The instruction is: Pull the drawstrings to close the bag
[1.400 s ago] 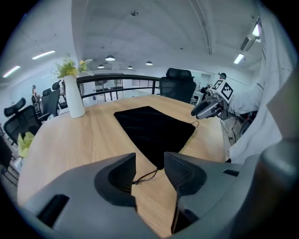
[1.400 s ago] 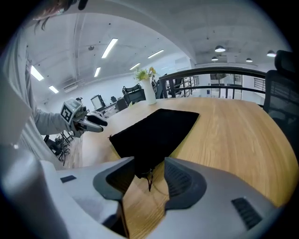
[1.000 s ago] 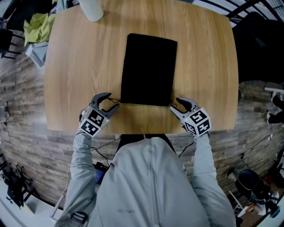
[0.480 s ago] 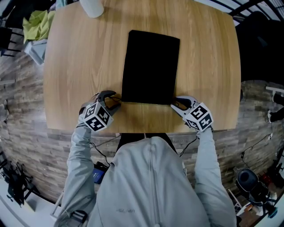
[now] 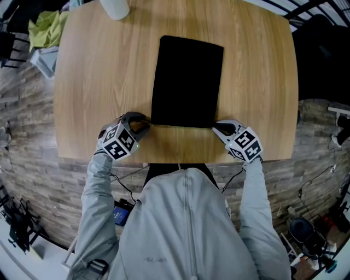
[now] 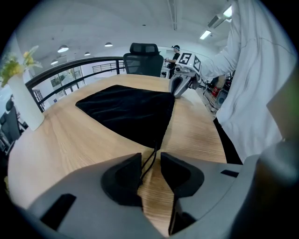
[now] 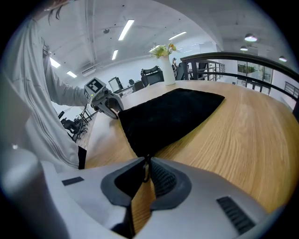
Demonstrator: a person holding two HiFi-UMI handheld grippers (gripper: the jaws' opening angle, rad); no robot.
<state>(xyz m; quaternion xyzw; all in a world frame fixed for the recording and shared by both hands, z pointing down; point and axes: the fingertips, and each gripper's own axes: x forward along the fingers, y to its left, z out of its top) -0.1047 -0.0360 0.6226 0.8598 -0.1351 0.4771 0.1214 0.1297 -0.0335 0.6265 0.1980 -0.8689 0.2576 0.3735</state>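
Observation:
A flat black drawstring bag (image 5: 187, 82) lies on the wooden table (image 5: 98, 82), its mouth toward the front edge. At its near left corner sits my left gripper (image 5: 141, 121). The jaws have just been closing, and the left drawstring (image 6: 152, 156) runs through a gap still open between the pads (image 6: 128, 172). My right gripper (image 5: 219, 128) is at the near right corner. Its jaws have just been closing too, and now pinch the right drawstring (image 7: 147, 164) where it leaves the bag (image 7: 168, 114).
A white vase (image 5: 114, 8) stands at the table's far left edge, with green cloth (image 5: 46, 30) on a stand beyond the left side. The person's grey-clad torso (image 5: 186, 219) is against the front edge. An office chair (image 6: 144, 58) stands past the table.
Both grippers started wide open beside the bag's near corners. The left one has moved in and down onto its corner and narrowed. The right one's jaws have shut on the string.

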